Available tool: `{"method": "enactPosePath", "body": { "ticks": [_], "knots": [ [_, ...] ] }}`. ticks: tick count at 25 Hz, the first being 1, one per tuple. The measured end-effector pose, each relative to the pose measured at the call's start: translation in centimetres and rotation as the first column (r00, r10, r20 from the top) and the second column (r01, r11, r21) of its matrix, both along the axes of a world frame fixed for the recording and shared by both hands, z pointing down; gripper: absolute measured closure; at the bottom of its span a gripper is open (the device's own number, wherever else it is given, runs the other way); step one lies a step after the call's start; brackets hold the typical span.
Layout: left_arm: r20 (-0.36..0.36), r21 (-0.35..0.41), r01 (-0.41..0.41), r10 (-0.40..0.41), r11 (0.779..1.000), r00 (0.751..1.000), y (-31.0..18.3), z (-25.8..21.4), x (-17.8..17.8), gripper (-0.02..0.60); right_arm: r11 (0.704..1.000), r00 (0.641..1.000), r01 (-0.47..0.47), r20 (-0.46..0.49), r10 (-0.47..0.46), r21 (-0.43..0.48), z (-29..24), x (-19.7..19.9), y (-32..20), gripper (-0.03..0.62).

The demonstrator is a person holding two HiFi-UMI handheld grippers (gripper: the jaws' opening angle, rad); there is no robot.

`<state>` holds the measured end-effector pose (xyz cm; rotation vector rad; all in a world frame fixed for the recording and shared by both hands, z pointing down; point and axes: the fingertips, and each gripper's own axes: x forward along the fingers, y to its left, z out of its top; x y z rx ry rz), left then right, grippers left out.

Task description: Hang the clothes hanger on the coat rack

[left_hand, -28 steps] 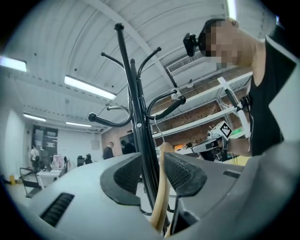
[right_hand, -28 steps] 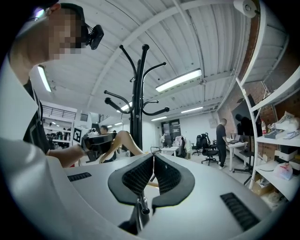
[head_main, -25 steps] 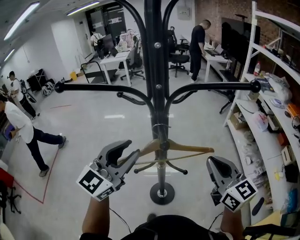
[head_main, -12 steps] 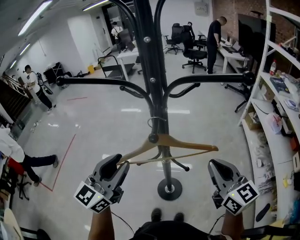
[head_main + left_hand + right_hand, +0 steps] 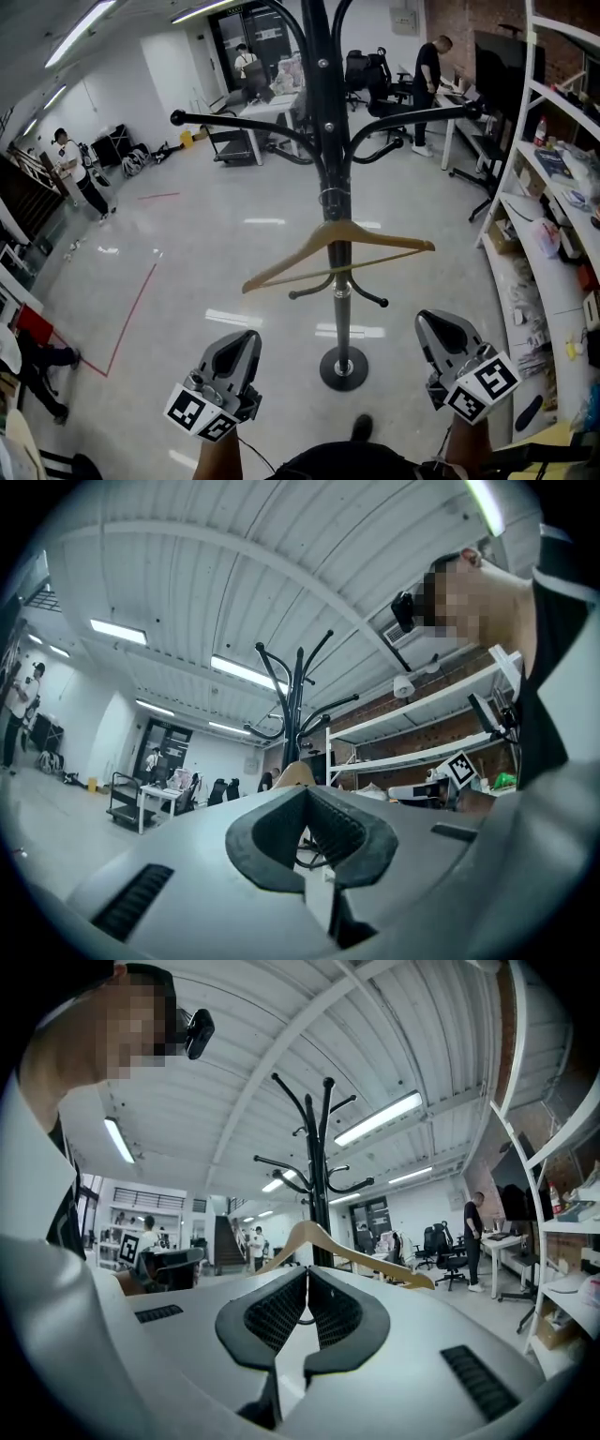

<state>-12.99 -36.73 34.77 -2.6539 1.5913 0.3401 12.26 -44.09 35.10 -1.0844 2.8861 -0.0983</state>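
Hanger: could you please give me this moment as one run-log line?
hanger: hung on rack | left claw: just closed, empty, clear of hanger | right claw: shut, empty

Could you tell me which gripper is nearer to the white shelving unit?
Right. The right gripper is beside the shelving unit, on the same side of the coat rack. The left gripper is on the far side of the rack's base, farther from the shelves.
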Motion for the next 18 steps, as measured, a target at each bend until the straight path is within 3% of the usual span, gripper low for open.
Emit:
{"method": "enactPosePath", "body": {
  "ticks": [4,8,13,18],
  "knots": [
    [-0.056,-0.068,0.017,-0.021,0.998,0.998,4.8,2.0,-1.3,0.581,1.0,0.999,-0.029,-0.031,0.029,-0.002,0.2,-1.6,4.5,0.586],
    [-0.002,-0.092,-0.033,0.033,0.995,0.999,11.1,3.5,-2.4,0.581,0.998,0.998,-0.061,-0.035,0.06,-0.026,0.5,-3.1,10.5,0.585],
    [-0.033,-0.118,-0.065,0.062,0.991,0.998,17.7,4.2,-3.7,0.581,0.992,0.992,-0.11,-0.059,0.107,-0.058,1.0,-3.3,17.5,0.586],
    [-0.045,-0.171,-0.084,0.077,0.982,0.996,22.1,5.5,-2.3,0.581,0.992,0.99,-0.117,-0.078,0.113,-0.046,0.5,-2.3,23.4,0.585]
  ]
}}
